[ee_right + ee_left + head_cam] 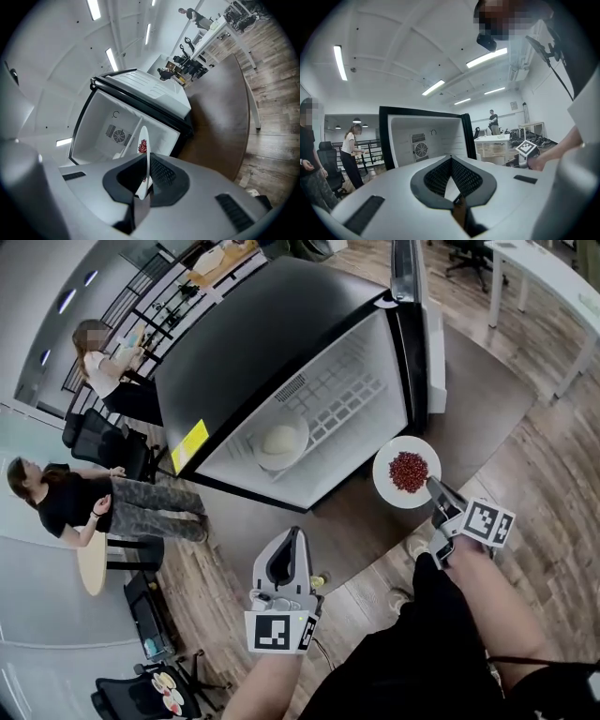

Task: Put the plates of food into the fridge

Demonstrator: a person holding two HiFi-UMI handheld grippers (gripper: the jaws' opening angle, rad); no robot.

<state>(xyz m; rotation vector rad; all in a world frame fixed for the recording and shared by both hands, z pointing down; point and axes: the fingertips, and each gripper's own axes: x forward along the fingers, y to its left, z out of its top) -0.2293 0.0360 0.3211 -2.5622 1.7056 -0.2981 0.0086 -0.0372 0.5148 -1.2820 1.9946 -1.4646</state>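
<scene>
On the fridge shelf (349, 397), a plate of pale food (300, 430).

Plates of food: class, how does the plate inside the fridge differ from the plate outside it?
The inner plate carries a pale, rounded food; the outer plate carries small red pieces. The inner plate rests on the fridge's wire shelf; the outer plate is in the air, pinched at its rim by the right tool. Both plates are round and white.
</scene>
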